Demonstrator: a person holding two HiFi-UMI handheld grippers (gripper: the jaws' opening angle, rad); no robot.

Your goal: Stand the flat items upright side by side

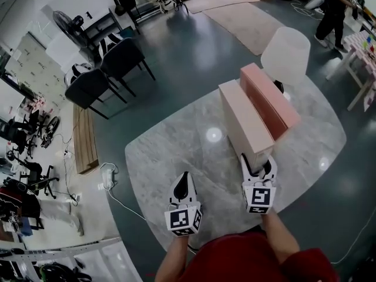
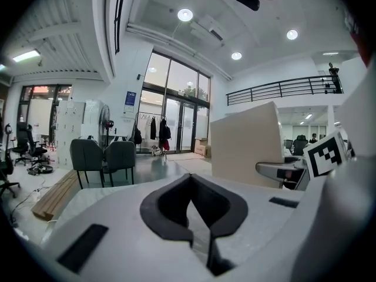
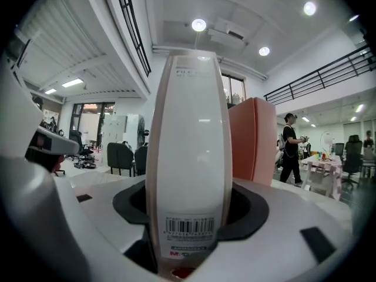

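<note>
Your right gripper [image 1: 258, 161] clamped the near box [image 1: 242, 119] by its spine, standing it beside the far box [image 1: 270, 98]; left gripper [image 1: 184, 176] was closed, empty.

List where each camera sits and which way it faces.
Head view: on the person's head, facing steeply down at the table, near box and far box; forearms, left hand-held gripper and right hand-held gripper show.
Left gripper view: on the left hand-held gripper, facing roughly level across the table at the near box's side; its shut jaws show.
Right gripper view: on the right hand-held gripper, facing the near box's spine clamped in its jaws.
All three share the near box.
</note>
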